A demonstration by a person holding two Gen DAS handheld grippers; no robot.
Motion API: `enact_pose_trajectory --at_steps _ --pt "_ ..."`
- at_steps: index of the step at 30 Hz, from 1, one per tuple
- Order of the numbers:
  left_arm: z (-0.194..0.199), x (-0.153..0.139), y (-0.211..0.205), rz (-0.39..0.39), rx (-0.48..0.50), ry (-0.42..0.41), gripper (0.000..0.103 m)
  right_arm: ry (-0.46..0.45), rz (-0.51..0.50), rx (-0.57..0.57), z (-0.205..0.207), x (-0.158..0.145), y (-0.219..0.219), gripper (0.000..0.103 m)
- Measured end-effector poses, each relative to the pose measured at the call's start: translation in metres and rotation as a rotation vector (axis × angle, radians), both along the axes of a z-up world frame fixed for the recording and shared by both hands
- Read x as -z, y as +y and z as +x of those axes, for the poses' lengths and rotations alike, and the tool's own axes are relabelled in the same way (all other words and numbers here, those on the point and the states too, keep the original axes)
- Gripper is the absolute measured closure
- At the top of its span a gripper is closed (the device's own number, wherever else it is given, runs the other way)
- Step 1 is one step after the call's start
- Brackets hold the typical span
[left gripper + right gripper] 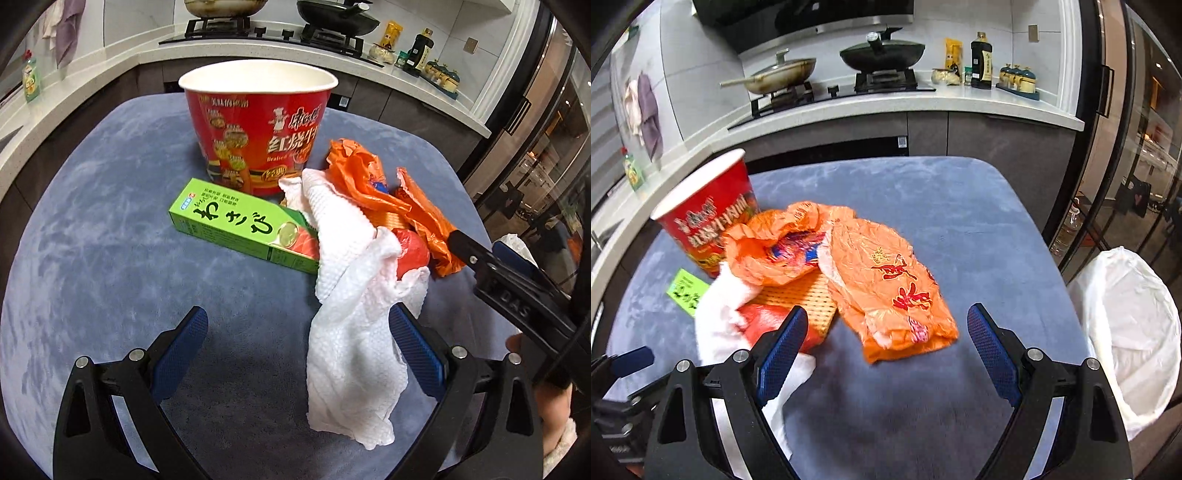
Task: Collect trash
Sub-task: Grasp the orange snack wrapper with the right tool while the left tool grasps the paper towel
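Trash lies on a blue-grey cloth-covered table (92, 229). A red noodle cup (258, 125) stands upright at the back, also in the right wrist view (705, 218). A green wasabi box (236, 225) lies in front of it. A crumpled white paper towel (354, 321) drapes over a red wrapper (413, 251). Crumpled orange plastic wrappers (886, 280) lie beside them. My left gripper (299, 339) is open with the towel's lower end between its fingers. My right gripper (886, 347) is open just before the orange wrapper.
A bin lined with a white bag (1126, 332) stands off the table's right edge. A kitchen counter (886, 103) with a stove, pans and bottles runs behind the table. Glass doors are on the right.
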State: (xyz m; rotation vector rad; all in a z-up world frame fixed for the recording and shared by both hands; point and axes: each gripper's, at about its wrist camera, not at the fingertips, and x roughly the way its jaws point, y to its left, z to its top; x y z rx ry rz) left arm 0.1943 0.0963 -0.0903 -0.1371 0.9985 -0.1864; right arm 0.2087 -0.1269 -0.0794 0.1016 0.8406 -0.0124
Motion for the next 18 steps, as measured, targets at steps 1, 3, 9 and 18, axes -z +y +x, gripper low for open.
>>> enact_pose_trajectory --at_steps 1,3,9,18 --pt "0.000 0.002 0.001 -0.007 0.001 0.005 0.009 0.006 -0.001 0.000 0.003 0.004 0.000 0.019" --pt "0.002 0.006 0.001 -0.009 0.001 0.011 0.009 0.020 -0.002 0.002 0.009 0.011 -0.001 0.023" --pt "0.005 0.014 -0.001 -0.024 0.002 0.025 0.009 0.059 0.005 -0.003 0.020 0.028 -0.004 0.044" --pt "0.012 0.027 -0.010 -0.050 0.029 0.039 0.013 0.015 0.030 -0.001 0.002 0.018 -0.008 0.065"
